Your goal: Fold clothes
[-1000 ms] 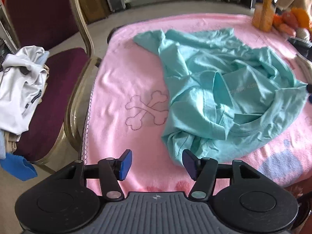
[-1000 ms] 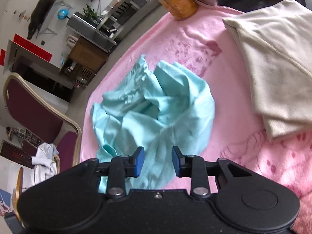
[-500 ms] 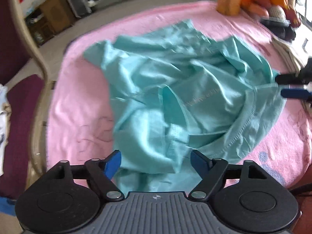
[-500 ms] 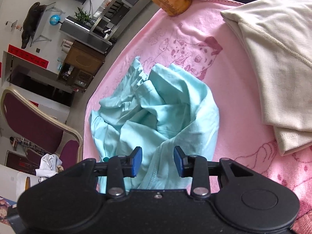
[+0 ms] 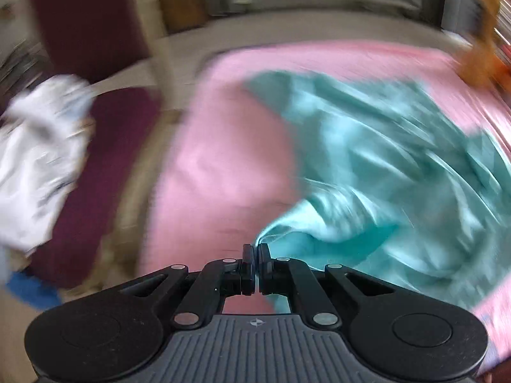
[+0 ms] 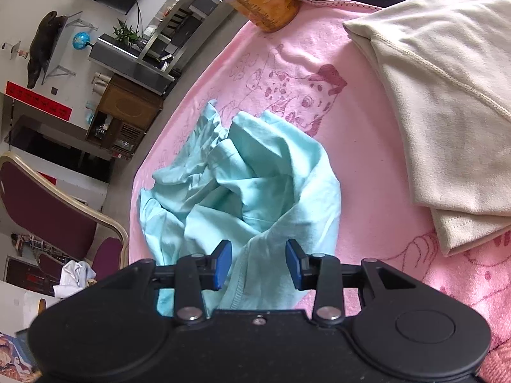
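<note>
Shirt: we see the teal shirt (image 6: pixel 252 191) lying crumpled on the pink towel (image 6: pixel 367 159) that covers the tabletop, beside a folded cream garment (image 6: pixel 447 102) it does not touch.
Feel: we judge it light, thin and limp; it should drape and bunch, not hold a shape, and drag its loose parts along when pulled.
Left tongs: the left tongs (image 5: pixel 255 263) are pinched together on an edge of the shirt (image 5: pixel 383 185), with cloth fanning out from the tips.
Right tongs: the right tongs (image 6: pixel 258 263) stand partly apart, pads not pressing; a seamed fold of the shirt runs up between them.
Hold: we would grip a hemmed edge or a corner, where the doubled cloth slips less, and take a second hold well apart from the first so the cloth can spread.
Blur: the left view is smeared, so we cannot tell which part of the shirt is pinched, nor how much cloth is in the pinch.
Hidden: sleeves, collar and hem are lost in the folds; the tongs' bodies cover the near edge of the shirt in both views.
Cut off: the cream garment runs out of frame; the chair (image 5: pixel 105 166) with white clothes (image 5: pixel 38 166) is only a blur.
</note>
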Available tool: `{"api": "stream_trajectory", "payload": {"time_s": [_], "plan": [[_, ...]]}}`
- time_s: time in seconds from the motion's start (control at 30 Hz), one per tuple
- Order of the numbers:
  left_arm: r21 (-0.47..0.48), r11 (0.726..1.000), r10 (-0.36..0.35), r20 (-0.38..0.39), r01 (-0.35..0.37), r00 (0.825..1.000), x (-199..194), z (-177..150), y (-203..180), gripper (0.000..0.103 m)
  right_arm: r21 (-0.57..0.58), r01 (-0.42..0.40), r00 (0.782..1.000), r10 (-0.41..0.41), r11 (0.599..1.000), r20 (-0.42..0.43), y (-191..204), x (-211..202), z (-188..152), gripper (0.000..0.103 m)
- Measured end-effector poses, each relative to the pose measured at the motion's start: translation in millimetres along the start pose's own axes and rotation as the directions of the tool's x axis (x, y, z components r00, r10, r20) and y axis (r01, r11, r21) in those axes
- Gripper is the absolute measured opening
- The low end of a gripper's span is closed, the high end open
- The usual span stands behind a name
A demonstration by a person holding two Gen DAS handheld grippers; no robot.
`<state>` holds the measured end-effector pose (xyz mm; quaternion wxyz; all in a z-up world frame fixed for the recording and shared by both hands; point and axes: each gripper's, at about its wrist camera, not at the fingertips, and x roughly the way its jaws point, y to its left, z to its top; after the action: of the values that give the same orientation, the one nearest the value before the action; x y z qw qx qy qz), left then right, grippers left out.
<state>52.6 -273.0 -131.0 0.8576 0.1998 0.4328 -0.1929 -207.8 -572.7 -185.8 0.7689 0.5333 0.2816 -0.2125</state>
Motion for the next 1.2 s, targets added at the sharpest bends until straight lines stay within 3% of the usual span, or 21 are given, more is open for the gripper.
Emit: {"api": "stream_trajectory", "payload": {"time_s": [0.13,0.2,0.27,0.3,0.4,0.53,0.6,0.73,0.83,0.93,1.03,1.2], "plan": [[-0.259,0.962,0.057,-0.123,-0.087,0.991,25,-2,68,0.003,0.009,-0.016,1.000,0.016,1.000,-0.013,0,3,-2,0.036],[-0.274,0.949,0.108,-0.187,-0.157,0.976,39,-11,80,0.003,0.000,-0.026,0.999,0.026,1.000,-0.020,3,5,-5,0.036],[-0.257,0.951,0.118,-0.215,-0.173,0.969,39,-22,79,0.010,-0.017,-0.038,0.999,0.038,0.999,-0.017,6,4,-7,0.038],[-0.261,0.953,0.102,-0.208,-0.155,0.973,35,-25,78,0.011,-0.029,-0.041,0.999,0.041,0.999,-0.010,8,3,-8,0.040],[-0.254,0.963,0.062,-0.121,-0.091,0.991,9,-30,70,0.032,-0.050,-0.038,0.999,0.039,0.998,0.022,9,-3,-8,0.040],[-0.206,0.978,-0.048,-0.027,0.042,0.998,-18,-33,52,0.036,-0.071,-0.013,0.997,0.018,0.997,0.069,12,-8,-8,0.038],[-0.170,0.979,-0.114,0.002,0.113,0.993,-28,-34,43,0.040,-0.103,0.005,0.996,0.004,0.995,0.093,16,-10,-9,0.030],[-0.073,0.971,-0.231,-0.009,0.229,0.973,-27,-39,12,0.047,-0.142,0.044,0.993,-0.028,0.989,0.116,26,-7,-8,0.030],[-0.017,0.962,-0.273,-0.036,0.273,0.961,-12,-39,-5,0.063,-0.132,0.111,0.986,-0.093,0.985,0.138,29,-1,-1,0.034],[-0.031,0.947,-0.321,-0.068,0.319,0.945,1,-34,-9,0.060,-0.112,0.144,0.983,-0.129,0.983,0.131,29,6,7,0.034],[-0.079,0.912,-0.409,-0.092,0.403,0.908,10,-27,-8,0.057,-0.100,0.135,0.986,-0.124,0.986,0.110,27,11,9,0.036],[-0.066,0.907,-0.422,-0.156,0.416,0.893,27,-23,-23,0.044,-0.090,0.123,0.989,-0.116,0.988,0.088,24,15,8,0.037]]}}
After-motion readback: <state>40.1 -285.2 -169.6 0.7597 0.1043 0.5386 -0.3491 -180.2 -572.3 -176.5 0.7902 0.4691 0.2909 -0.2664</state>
